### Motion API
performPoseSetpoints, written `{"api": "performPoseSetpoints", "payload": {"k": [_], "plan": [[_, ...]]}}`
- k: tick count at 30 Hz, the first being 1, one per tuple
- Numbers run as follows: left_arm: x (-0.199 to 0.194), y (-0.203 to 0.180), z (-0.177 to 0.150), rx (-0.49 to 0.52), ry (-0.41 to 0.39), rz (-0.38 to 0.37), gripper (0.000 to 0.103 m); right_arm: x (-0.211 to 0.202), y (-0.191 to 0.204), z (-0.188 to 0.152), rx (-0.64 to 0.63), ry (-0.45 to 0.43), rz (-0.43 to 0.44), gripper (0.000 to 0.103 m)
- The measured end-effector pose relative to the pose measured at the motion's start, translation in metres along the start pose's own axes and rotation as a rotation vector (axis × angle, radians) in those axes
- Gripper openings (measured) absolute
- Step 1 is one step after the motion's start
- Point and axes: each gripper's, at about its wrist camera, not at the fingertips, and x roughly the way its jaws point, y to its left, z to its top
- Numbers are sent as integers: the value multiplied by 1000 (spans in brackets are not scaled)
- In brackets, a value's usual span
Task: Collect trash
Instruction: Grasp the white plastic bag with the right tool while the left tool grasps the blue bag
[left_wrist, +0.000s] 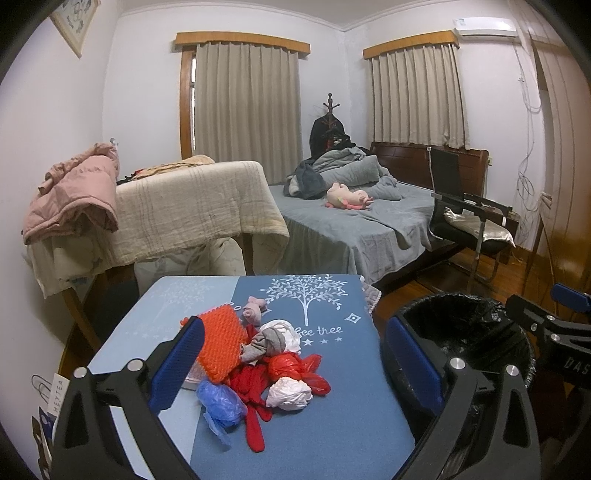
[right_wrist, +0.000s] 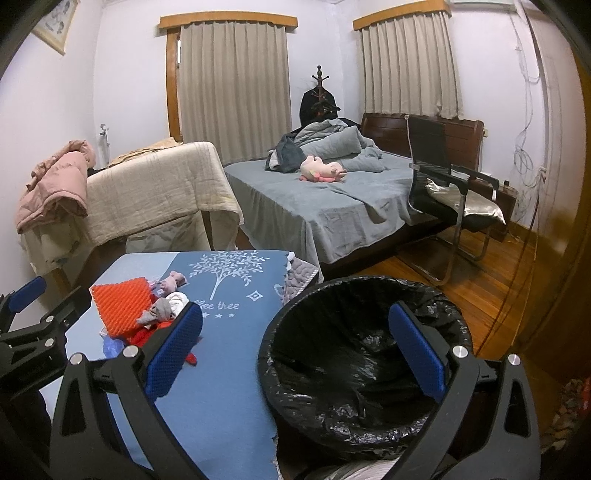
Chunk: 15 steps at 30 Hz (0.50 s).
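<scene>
Left wrist | plastic bag balls (left_wrist: 289, 393): three | bin (left_wrist: 524, 354): one

The pile of trash (left_wrist: 266, 358) sits in the middle of the blue surface (left_wrist: 332, 424). From the pile, the surface is bare at 6 o'clock and at 3 o'clock, so there is room to reach in there. The orange mat (left_wrist: 221, 345) blocks the pile at 9 o'clock. The bin (right_wrist: 362, 354) stands just beside the surface at 3 o'clock. Its mouth is wide open, with nothing over it.
</scene>
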Motion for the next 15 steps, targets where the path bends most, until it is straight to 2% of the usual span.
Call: {"api": "performPoseSetpoints", "payload": {"k": [8,15], "plan": [[9,18,-5,-8,2,40,97,16,16,-3,-4,14,41,98],[26,56,-19,-20,31,101,97,44,41,-10,-8,38,90,98]]}}
